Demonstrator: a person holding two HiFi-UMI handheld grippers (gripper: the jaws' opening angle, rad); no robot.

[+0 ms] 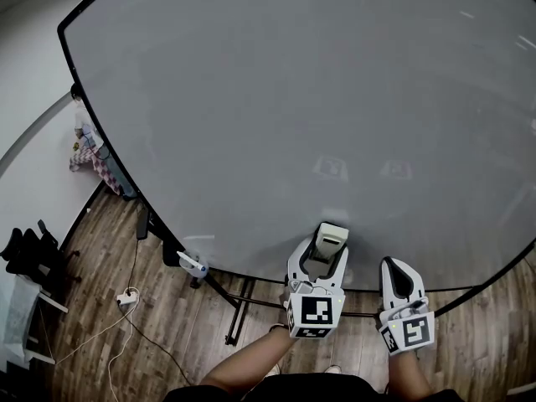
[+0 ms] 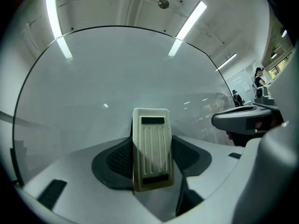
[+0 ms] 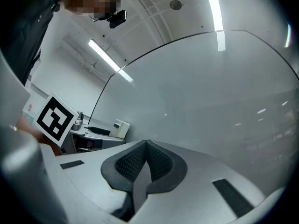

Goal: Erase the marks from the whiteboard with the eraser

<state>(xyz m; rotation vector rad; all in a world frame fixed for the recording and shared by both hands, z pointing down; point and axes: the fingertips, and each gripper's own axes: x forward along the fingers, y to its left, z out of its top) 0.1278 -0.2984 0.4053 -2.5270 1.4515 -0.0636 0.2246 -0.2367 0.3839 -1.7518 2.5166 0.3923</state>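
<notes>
Wood floor (image 1: 96, 254) — white power strip (image 1: 127, 298) on it, checkered cloth (image 1: 86, 153) beyond

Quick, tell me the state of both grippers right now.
Left gripper: closed on the eraser.
Right gripper: closed, jaws together, holding nothing.

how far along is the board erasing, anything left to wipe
Done, it seems: the whiteboard shows no marks in any view, only reflections. In hand: the left gripper is shut on the eraser near the board's lower edge; the right gripper is shut and empty. Left: nothing visible to wipe, likely just stowing the eraser.
</notes>
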